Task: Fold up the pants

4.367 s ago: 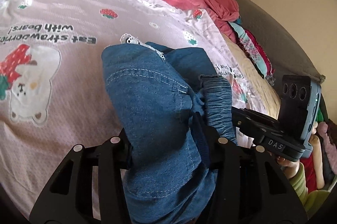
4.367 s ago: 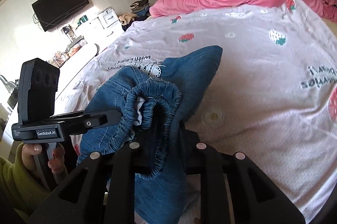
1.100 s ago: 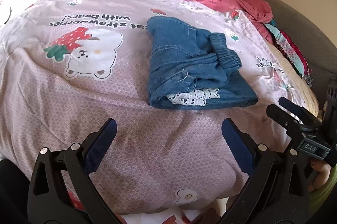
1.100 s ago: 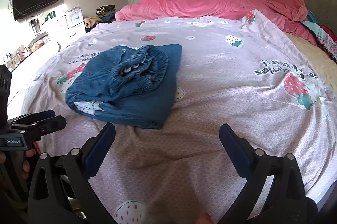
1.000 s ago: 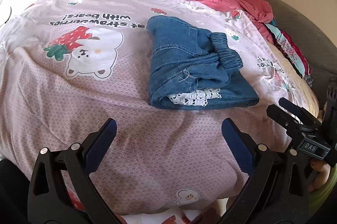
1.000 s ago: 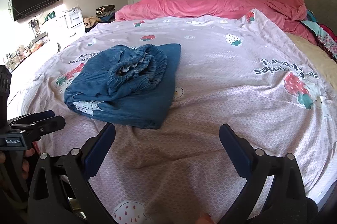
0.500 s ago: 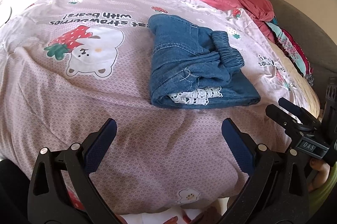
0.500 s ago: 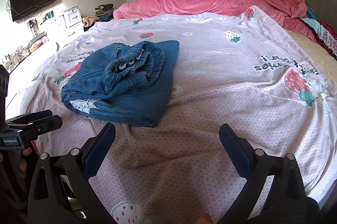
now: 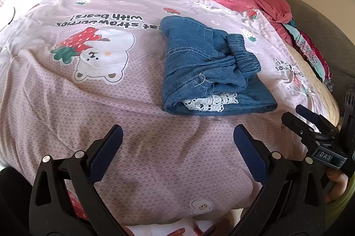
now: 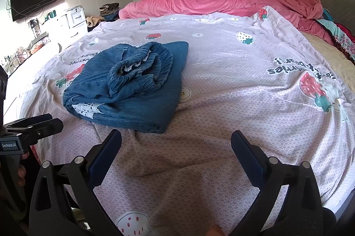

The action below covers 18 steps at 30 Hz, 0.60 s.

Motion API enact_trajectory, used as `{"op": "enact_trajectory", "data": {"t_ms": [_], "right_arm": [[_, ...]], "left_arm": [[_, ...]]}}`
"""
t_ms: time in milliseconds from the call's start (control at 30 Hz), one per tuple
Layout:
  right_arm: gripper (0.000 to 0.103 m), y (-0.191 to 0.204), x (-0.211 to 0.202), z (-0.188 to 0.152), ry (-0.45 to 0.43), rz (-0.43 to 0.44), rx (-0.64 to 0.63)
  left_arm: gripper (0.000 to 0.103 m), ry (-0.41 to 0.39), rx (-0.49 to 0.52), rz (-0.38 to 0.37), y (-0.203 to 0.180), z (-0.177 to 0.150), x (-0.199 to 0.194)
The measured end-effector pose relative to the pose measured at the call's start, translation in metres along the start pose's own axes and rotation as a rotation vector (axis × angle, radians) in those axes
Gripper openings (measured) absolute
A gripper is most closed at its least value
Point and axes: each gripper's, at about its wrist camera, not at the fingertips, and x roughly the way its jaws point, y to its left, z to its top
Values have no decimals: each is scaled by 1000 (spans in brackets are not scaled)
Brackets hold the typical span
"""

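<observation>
Now that both claws have let go and drawn back, left gripper [image 9: 176, 140] and right gripper [image 10: 176, 145] gape wide and empty while the pants [image 9: 208, 72] lie folded near the bed's [image 9: 66, 103] front edge, so folding looks done.

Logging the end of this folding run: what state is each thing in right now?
Blue denim pants: folded into a bundle, lying on the bed, held by neither gripper.
Left gripper: open, empty, short of the pants.
Right gripper: open, empty.
Strawberry-print pink bedsheet: spread out, lightly wrinkled.
Pink duvet: bunched up.
</observation>
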Motion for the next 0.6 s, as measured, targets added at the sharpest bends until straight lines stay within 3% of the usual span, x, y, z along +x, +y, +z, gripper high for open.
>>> {"op": "enact_trajectory", "data": {"t_ms": [600], "right_arm": [[98,-5,0,0,8,-4,15]], "left_arm": [[94,4,0,4,0,1,0]]}}
